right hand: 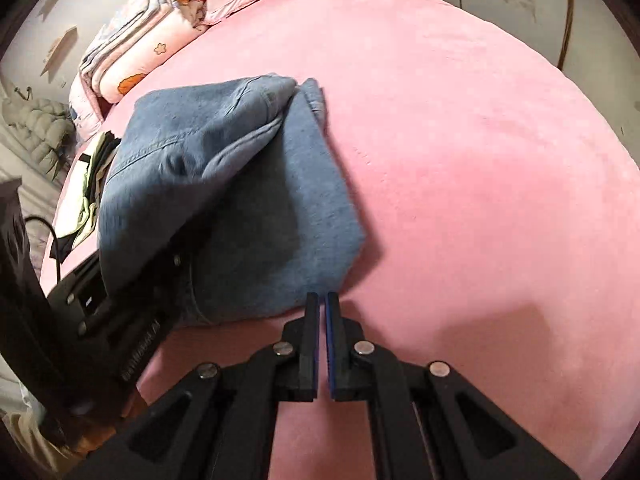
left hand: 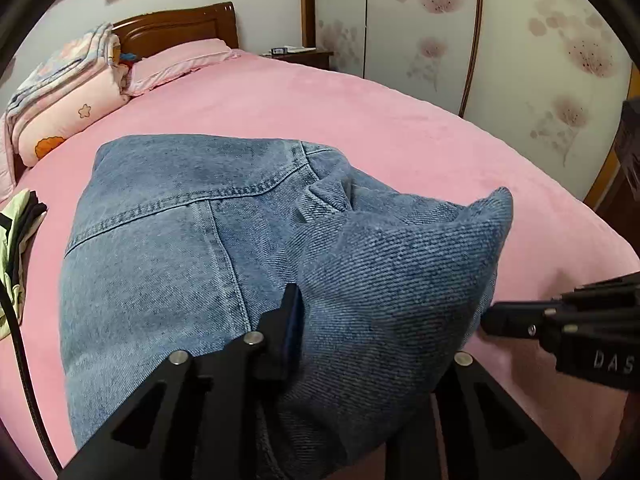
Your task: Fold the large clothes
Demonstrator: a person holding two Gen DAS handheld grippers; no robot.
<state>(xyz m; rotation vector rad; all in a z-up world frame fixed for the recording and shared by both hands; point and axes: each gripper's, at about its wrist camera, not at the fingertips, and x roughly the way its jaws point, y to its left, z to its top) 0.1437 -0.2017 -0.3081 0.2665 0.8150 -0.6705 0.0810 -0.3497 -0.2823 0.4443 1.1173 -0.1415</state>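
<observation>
My left gripper [left hand: 360, 320] has a fold of the blue denim garment [left hand: 180, 240] bunched between its jaws. Only the left finger [left hand: 286, 320] shows; the other is buried under the cloth, so I cannot tell whether the pads are pressing on it or the fabric just drapes over them. The garment lies on the pink bedspread [left hand: 360, 112], spread flat on the left with its stitched seams showing, and lifted into a hump on the near right, over my left jaws.

My right gripper [right hand: 322, 344] hangs just beside the near edge of the denim [right hand: 248, 208], jaws drawn nearly together with only a thin slit between the blue pads (nothing held in them). In the left wrist view it [left hand: 560, 324] comes in from the right, its tip close against the raised fold.

At the far left of the bed, a folded floral quilt [left hand: 68, 96] sits next to a pink pillow [left hand: 180, 60] below the wooden headboard [left hand: 176, 28]. A pale green garment [left hand: 16, 240] lies at the left edge of the bed. A wardrobe with flower-patterned doors [left hand: 520, 40] stands on the far right.
</observation>
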